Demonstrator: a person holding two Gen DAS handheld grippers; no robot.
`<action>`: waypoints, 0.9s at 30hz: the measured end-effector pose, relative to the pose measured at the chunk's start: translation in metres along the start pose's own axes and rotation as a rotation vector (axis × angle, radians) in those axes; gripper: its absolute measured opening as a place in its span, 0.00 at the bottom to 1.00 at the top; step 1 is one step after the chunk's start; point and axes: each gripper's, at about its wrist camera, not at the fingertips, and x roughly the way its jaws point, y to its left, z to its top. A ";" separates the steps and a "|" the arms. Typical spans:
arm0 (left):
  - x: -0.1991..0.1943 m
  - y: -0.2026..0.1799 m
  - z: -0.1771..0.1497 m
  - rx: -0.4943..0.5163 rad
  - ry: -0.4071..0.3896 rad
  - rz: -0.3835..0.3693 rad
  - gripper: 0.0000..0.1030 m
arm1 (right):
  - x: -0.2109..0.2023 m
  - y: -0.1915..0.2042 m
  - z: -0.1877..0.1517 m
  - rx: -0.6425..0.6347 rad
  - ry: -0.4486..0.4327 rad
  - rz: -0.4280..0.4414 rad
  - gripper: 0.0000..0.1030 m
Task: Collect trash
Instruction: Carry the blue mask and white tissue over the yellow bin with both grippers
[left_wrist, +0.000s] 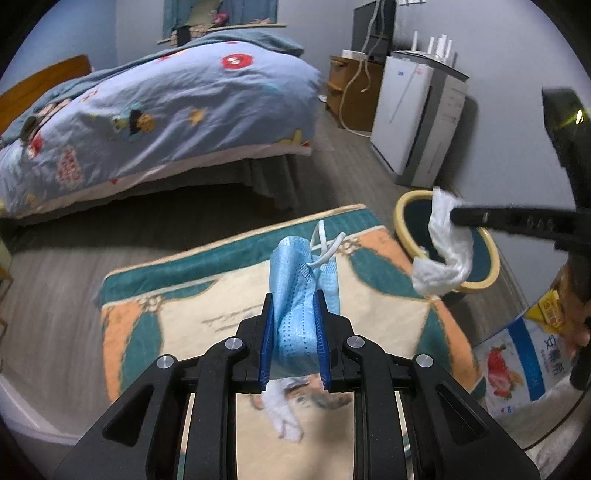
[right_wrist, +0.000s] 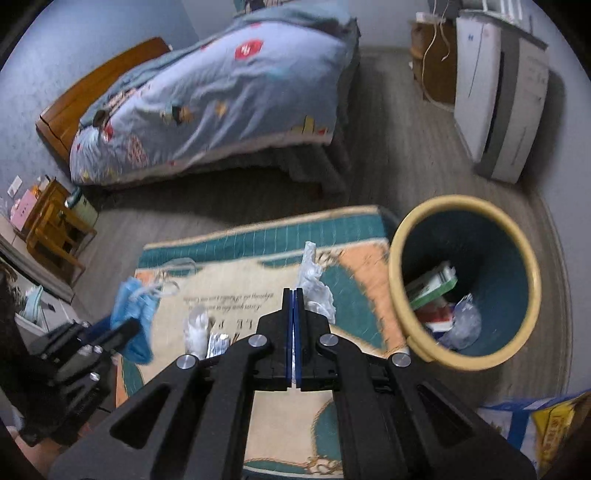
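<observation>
The left gripper (left_wrist: 294, 310) clamps a crumpled blue mask (left_wrist: 301, 295), its perforated fabric bunched between the blue pads, white ear loops dangling. The right gripper (right_wrist: 294, 295) is closed flat on a thin, crinkled white wrapper (right_wrist: 314, 284), which hangs beside the bin's near rim. The round bin (right_wrist: 399, 266), cream-rimmed with a dark inside, stands at the rug's right edge, holding a green box and crumpled plastic. On the fuzzy patterned rug (right_wrist: 258, 243) lie a white wad (right_wrist: 195, 328) and a foil sachet (right_wrist: 218, 343), both blurred and partly hidden.
</observation>
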 end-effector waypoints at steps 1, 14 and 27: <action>0.002 -0.004 0.001 0.008 0.001 -0.003 0.20 | -0.006 -0.005 0.003 0.002 -0.016 0.000 0.00; 0.025 -0.072 0.027 0.110 -0.019 -0.049 0.20 | -0.054 -0.087 0.030 0.025 -0.128 -0.069 0.00; 0.064 -0.161 0.064 0.242 -0.036 -0.127 0.21 | -0.056 -0.167 0.024 0.140 -0.121 -0.131 0.00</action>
